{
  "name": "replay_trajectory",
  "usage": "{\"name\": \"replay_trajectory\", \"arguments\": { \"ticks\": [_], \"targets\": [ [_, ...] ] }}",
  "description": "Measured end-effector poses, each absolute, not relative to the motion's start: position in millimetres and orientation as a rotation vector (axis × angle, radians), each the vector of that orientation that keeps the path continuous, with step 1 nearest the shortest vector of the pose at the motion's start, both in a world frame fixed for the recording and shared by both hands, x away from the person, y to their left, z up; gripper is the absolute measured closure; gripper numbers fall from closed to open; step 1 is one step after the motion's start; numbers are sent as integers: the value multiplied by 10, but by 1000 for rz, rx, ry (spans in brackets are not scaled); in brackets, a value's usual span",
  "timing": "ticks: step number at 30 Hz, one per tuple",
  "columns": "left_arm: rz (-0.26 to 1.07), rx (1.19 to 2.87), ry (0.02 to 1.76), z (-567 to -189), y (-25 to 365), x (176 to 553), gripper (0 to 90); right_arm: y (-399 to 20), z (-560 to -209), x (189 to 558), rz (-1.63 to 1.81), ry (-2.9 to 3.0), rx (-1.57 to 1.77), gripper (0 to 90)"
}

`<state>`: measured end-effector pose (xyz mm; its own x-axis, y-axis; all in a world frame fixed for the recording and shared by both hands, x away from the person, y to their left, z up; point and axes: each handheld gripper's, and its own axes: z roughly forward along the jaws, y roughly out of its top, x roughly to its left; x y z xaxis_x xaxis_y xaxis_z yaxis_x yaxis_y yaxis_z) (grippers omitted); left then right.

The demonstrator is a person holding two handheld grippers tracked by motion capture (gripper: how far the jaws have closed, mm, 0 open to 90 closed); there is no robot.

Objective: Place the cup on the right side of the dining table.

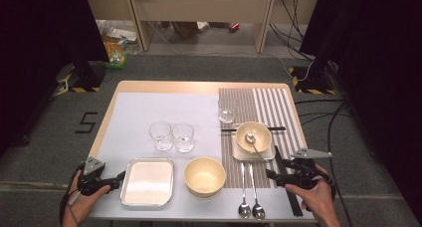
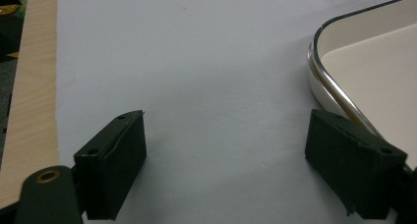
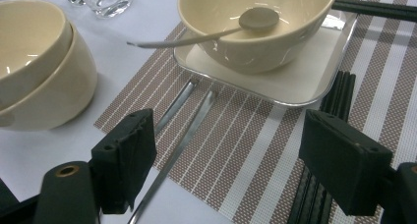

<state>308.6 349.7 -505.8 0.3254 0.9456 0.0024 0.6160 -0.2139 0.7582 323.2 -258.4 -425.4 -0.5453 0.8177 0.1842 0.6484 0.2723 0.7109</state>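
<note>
Two spoons (image 3: 182,121) lie side by side just ahead of my right gripper (image 3: 226,160), between its wide-open, empty jaws, with the chopsticks (image 3: 324,150) under the right-hand jaw, so closing here could catch both spoons or drag those sticks.

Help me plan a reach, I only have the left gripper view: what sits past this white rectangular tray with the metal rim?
Observer: On the tray's far side from the left tool stands a stack of two cream ceramic bowls.
Operator: Anything behind the tray?
Observer: Two clear drinking glasses, one beside the other.
Operator: And the right tool?
Observer: The right tool is open over the brown striped placemat, beside two metal spoons.
</note>
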Motion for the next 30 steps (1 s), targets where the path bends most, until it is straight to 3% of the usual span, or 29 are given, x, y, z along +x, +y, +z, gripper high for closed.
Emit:
{"name": "replay_trajectory", "arguments": {
  "ticks": [30],
  "targets": [
    [610, 1923, 1385, -5060, 3513, 3102, 142, -2709, -4573, 3137, 1052, 2326, 1399, 226]
  ]
}}
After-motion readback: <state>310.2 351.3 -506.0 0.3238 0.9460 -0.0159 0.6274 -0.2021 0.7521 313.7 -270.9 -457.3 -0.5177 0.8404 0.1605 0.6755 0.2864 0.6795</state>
